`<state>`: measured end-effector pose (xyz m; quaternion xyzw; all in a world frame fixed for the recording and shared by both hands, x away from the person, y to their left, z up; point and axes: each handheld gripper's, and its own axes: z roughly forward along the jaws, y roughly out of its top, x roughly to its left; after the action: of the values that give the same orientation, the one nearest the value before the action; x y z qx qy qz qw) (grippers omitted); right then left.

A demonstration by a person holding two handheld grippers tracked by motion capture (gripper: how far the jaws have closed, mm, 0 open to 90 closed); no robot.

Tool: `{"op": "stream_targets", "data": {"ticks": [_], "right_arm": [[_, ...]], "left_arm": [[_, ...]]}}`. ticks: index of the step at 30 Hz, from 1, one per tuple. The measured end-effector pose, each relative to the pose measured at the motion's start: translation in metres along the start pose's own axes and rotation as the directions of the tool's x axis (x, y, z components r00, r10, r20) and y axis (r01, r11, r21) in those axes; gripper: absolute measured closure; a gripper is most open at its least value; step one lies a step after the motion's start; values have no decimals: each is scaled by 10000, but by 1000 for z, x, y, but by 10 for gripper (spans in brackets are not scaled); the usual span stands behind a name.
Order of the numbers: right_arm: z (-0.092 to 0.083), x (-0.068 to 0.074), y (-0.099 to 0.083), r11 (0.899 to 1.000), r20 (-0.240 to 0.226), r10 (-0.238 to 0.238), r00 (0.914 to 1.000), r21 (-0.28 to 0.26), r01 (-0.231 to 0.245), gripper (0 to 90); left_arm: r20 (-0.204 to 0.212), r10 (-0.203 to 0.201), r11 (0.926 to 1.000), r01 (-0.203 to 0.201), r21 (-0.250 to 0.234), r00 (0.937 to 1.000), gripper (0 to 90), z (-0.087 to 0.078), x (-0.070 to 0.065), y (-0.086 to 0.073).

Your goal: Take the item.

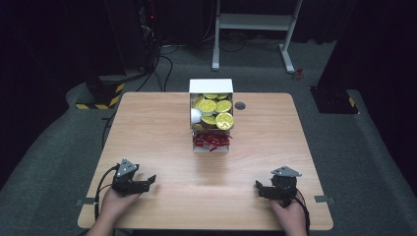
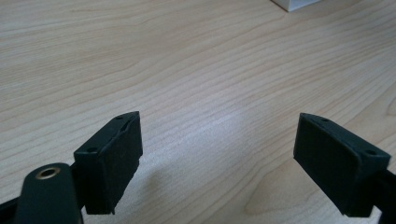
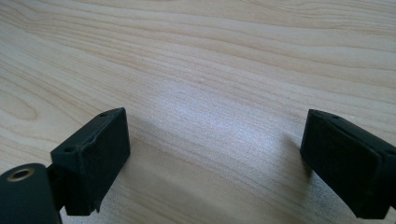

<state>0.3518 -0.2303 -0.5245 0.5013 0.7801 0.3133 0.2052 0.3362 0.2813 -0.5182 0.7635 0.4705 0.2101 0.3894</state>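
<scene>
My left gripper (image 1: 147,181) rests low over the near left of the wooden table (image 1: 147,128), held in a hand, its jaws pointing right toward the table's middle. Its own view shows the two black pads (image 2: 112,163) wide apart over bare wood, nothing between them. My right gripper (image 1: 260,189) sits at the near right, jaws pointing left. Its pads (image 3: 93,158) also stand wide apart over bare wood. A white box (image 1: 211,115) stands at the table's far middle, holding several yellow-lidded cups (image 1: 215,110) at the back and red packets (image 1: 211,141) at the front.
A small dark round grommet (image 1: 240,105) lies in the table just right of the box. A corner of the white box (image 2: 294,4) shows at the top of the left gripper view. Beyond the table stand a white desk frame (image 1: 253,29) and cables on a grey floor.
</scene>
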Motion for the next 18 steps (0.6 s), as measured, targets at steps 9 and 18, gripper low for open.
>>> {"op": "stream_targets", "data": {"ticks": [9,18], "right_arm": [[-1,1,-1,10000,-3,-2,10000,-10,2,83],[-1,1,-1,10000,-3,7,10000,-6,-7,83]], "left_arm": [[108,114,9995,-111,-297,9999,162,-1,-3,7],[242,329,9976,-313,-613,9992,162,-3,-7,11]]}}
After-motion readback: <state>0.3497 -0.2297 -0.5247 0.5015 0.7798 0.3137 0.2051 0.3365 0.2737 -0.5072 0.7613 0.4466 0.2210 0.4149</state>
